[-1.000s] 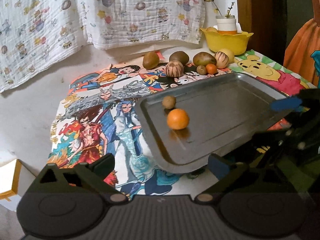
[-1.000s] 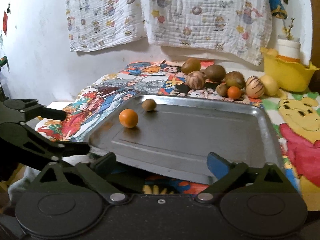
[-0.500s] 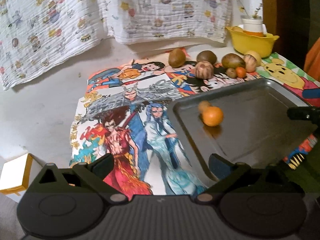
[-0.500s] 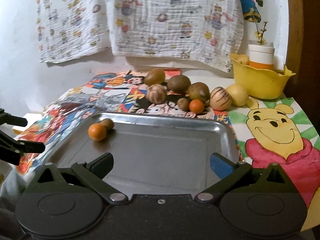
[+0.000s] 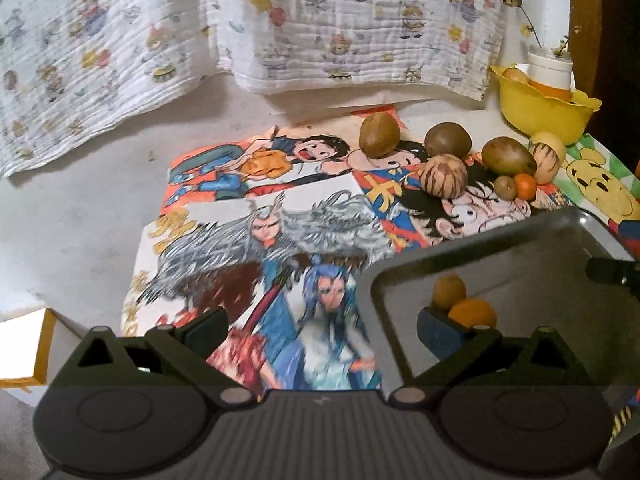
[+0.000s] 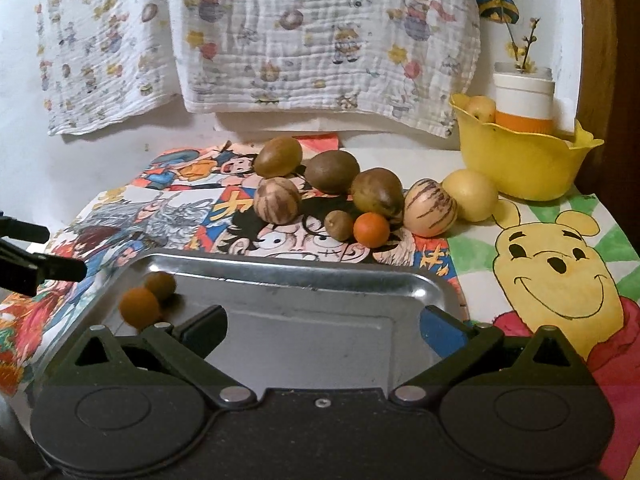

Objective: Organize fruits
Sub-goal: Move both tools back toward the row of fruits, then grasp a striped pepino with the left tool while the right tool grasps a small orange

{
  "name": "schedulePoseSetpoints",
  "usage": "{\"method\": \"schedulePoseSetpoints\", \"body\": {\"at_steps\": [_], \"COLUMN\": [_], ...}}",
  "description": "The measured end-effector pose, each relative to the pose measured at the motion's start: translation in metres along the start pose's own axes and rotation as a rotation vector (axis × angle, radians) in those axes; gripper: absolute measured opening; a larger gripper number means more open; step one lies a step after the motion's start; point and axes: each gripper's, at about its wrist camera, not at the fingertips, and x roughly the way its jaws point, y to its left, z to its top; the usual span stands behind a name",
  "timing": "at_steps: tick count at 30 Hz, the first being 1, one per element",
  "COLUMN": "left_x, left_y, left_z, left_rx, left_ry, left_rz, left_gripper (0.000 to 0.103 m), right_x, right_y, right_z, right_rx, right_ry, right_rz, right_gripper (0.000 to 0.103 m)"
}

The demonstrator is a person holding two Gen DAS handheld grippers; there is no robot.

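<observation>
On the worktop (image 6: 36, 168), a pale surface spread with bright cartoon-printed sheets (image 6: 552, 272), a rectangular grey metal tray (image 6: 320, 284) lies nearest the cameras, and in its far left corner a small round orange fruit (image 6: 139, 307) sits touching a small brown round fruit (image 6: 161, 286). Beyond the tray's far rim a cluster of loose fruits rests on the sheets: a brown-green oval fruit (image 6: 279, 157) at the back left, a darker brown oval fruit (image 6: 333, 171) beside it, a mottled green-brown fruit (image 6: 377, 193) to the right of that, a round striped beige fruit (image 6: 277, 200) in front, a second striped beige fruit (image 6: 430, 208), a pale yellow round fruit (image 6: 472, 195) just beside it, and, closest to the tray, a tiny brown fruit (image 6: 338, 225) touching a tiny orange fruit (image 6: 371, 230). A yellow plastic bowl (image 6: 520, 160) with a wavy rim stands at the back right, holding a white and orange jar (image 6: 523, 98) and a yellowish fruit (image 6: 480, 107). A white cloth printed with cartoon animals (image 6: 312, 32) hangs on the wall behind. The right tongs (image 6: 324, 326) are spread wide above the tray, holding nothing. The left tongs (image 5: 322, 330) are likewise spread and empty, straddling the tray's left edge, one finger over the sheets and the other in front of the two fruits in the tray.
</observation>
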Motion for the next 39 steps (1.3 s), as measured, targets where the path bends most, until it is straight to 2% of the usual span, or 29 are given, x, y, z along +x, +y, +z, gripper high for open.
{"method": "schedulePoseSetpoints", "body": {"at_steps": [17, 24, 28, 34, 39], "left_x": [0.076, 0.096, 0.108, 0.125, 0.134], "left_y": [-0.038, -0.056, -0.065, -0.070, -0.074], "left_z": [0.067, 0.082, 0.087, 0.094, 0.098], "left_rx": [0.037, 0.050, 0.056, 0.034, 0.036], "left_ry": [0.006, 0.009, 0.006, 0.003, -0.001], "left_rz": [-0.171, -0.232, -0.242, -0.248, -0.255], "left_gripper": [0.102, 0.102, 0.102, 0.102, 0.102], "right_x": [0.052, 0.073, 0.084, 0.096, 0.104], "right_y": [-0.019, -0.029, -0.032, -0.033, -0.033], "right_z": [0.038, 0.043, 0.045, 0.051, 0.054], "right_rx": [0.004, 0.009, 0.016, 0.044, 0.052], "right_ry": [0.053, 0.071, 0.081, 0.087, 0.090], "right_rz": [-0.082, -0.140, -0.157, -0.139, -0.128], "right_gripper": [0.101, 0.088, 0.079, 0.061, 0.057]}}
